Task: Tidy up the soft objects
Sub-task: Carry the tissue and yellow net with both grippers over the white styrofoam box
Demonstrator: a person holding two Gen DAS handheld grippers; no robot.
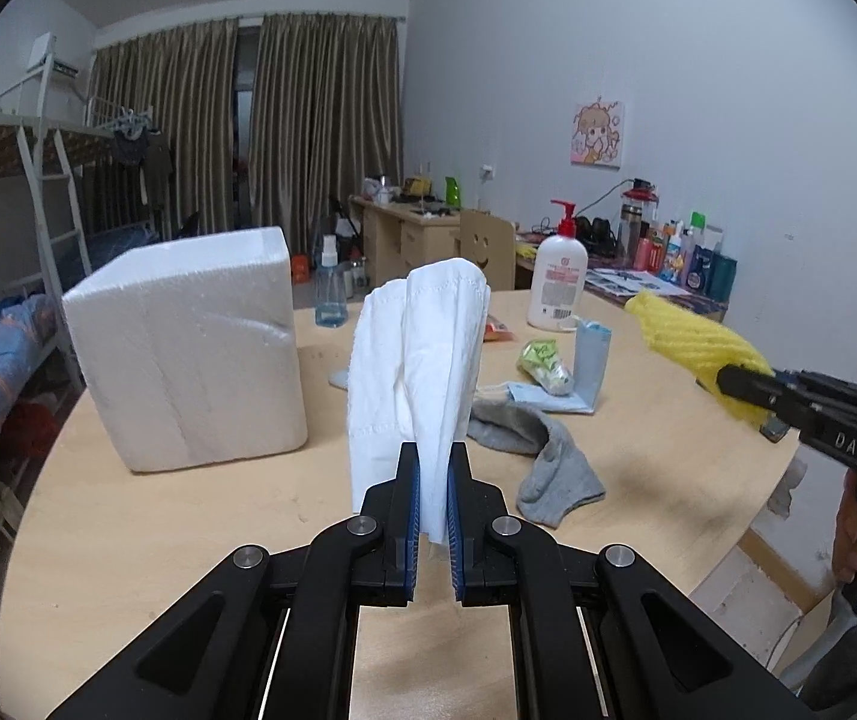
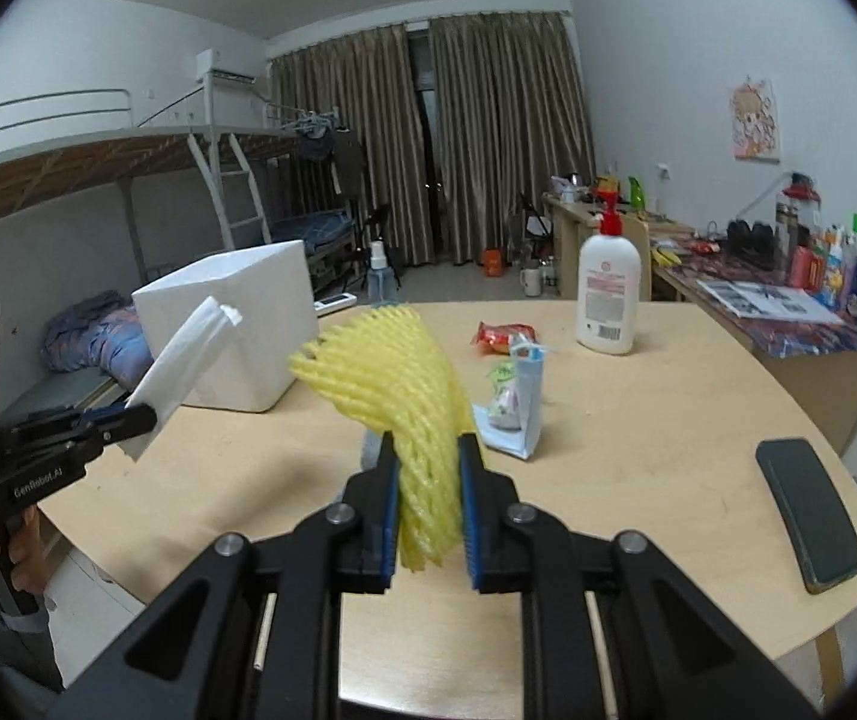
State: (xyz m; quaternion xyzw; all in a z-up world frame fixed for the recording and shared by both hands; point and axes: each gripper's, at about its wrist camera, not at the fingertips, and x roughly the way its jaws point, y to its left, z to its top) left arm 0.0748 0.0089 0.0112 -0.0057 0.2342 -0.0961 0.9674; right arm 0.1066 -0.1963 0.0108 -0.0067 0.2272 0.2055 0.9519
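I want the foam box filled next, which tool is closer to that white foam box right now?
Left. The left tool, shut on the white tissue, is just beside the white foam box; the right tool, gripping the yellow foam net, is farther over.

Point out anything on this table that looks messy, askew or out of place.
A grey sock lies crumpled near the table middle, and a blue face mask sits rumpled beside it, partly under a small green packet. A dark phone lies close to the table's edge. Nothing looks spilled.
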